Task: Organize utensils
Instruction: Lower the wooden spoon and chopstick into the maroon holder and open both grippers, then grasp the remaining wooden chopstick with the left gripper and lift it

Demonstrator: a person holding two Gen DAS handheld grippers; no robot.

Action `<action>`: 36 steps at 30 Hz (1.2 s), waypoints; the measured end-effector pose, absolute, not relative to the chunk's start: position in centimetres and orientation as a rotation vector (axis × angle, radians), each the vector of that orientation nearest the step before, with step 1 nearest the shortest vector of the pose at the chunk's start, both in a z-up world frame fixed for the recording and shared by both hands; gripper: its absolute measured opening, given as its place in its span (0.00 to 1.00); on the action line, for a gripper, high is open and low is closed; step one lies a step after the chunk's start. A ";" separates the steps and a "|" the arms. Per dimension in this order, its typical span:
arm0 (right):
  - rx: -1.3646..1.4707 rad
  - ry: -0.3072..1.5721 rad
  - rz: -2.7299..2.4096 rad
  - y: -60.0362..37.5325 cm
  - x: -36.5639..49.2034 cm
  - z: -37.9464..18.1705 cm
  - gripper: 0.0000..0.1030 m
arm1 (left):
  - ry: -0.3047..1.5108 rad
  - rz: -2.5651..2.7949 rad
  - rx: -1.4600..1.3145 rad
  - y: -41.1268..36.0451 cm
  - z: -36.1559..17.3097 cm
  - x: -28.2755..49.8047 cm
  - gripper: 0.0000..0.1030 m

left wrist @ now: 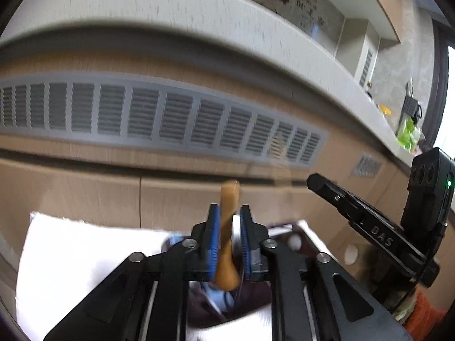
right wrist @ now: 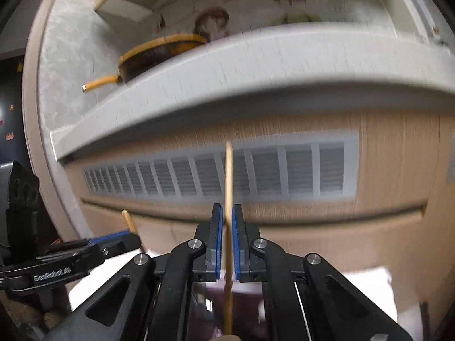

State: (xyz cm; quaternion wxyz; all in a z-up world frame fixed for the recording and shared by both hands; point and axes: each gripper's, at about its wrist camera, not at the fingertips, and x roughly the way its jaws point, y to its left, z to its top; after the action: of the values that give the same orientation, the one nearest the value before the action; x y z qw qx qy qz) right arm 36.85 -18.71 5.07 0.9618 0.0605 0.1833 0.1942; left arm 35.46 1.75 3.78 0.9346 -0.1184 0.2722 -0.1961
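In the left wrist view my left gripper (left wrist: 229, 213) has a thick, orange-brown wooden utensil handle (left wrist: 231, 196) standing between its blue pads. The handle leans on the left pad and a gap shows at the right pad, so the jaws are open. In the right wrist view a thin wooden chopstick (right wrist: 228, 176) stands upright between the pads of my right gripper (right wrist: 227, 213), with a sliver of gap beside it. Below both grippers lies a dark container (right wrist: 250, 307) on a white cloth (left wrist: 71, 244). Each gripper shows beside the other: the right gripper (left wrist: 315, 182) and the left gripper (right wrist: 125, 237).
A wooden cabinet front with a grey vent grille (left wrist: 159, 116) fills the background under a pale counter edge (right wrist: 256, 65). A yellow pan (right wrist: 159, 54) sits on the counter, and green items (left wrist: 408, 135) lie at its far right end. The picture is blurred by motion.
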 end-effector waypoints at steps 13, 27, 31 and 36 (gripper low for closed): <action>0.005 0.717 0.386 -20.3 27.0 0.9 0.19 | 0.757 -0.307 -0.184 4.9 1.0 27.3 0.41; -0.145 0.976 0.382 -15.5 16.7 -7.7 0.19 | 0.975 -0.269 -0.109 4.2 -7.2 21.0 0.40; -0.090 0.947 0.383 -18.0 14.0 -7.0 0.19 | 0.961 -0.255 -0.131 4.6 -7.6 20.7 0.40; -0.048 1.000 0.383 -20.1 12.3 -8.4 0.19 | 0.975 -0.212 -0.115 3.8 -7.7 21.2 0.40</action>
State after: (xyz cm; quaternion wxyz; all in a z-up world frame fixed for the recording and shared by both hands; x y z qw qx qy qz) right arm 12.26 -20.13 -8.39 0.8599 -0.0227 0.4762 0.1823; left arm 21.19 3.81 -7.71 0.8766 -0.0549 0.4673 -0.1014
